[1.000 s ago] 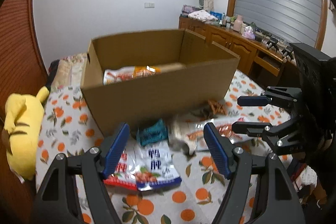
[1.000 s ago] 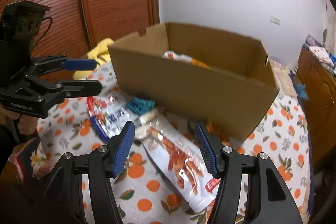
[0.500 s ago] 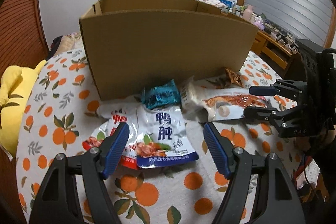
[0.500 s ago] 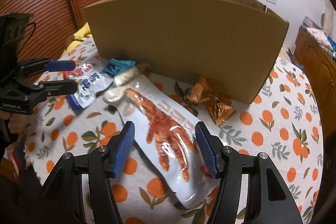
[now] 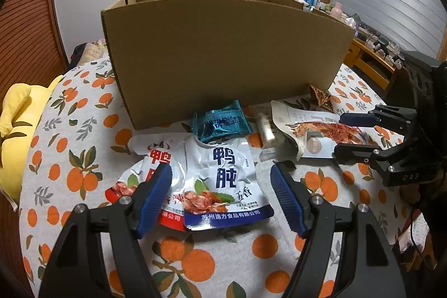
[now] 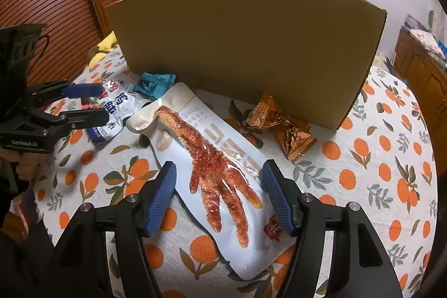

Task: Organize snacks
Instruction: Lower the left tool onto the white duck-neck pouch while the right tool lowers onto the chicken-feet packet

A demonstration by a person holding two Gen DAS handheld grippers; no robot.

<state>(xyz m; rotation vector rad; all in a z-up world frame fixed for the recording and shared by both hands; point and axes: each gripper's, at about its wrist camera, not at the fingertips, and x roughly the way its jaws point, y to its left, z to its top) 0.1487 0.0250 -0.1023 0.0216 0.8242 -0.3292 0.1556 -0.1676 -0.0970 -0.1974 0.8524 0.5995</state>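
While both grippers hover low with their jaws spread and nothing between them, the table [image 5: 69, 136], covered in an orange-print cloth, stretches beneath and ahead of them. The cardboard box [image 5: 223, 52] stands upright beyond both sets of jaws, its near wall facing them and hiding its inside. Directly under and ahead of the right gripper [image 6: 219, 197] lies the long white chicken-foot pouch [image 6: 212, 155], flat on the cloth, its far end near the box wall. Beneath the left gripper [image 5: 220, 194] lie two overlapping duck-gizzard packets, the blue-edged one [image 5: 223, 180] on top of the red-edged one [image 5: 151, 158], whose near part sits behind the left blue pad. Beyond these packets, touching the foot of the box, is the small teal snack bag [image 5: 220, 122]. Ahead and right of the right jaws, just beside the box wall, lies the crinkled orange foil packet [image 6: 282, 124]. A small pale wrapped piece [image 5: 266, 130] lies between the teal bag and the white pouch, blurred.
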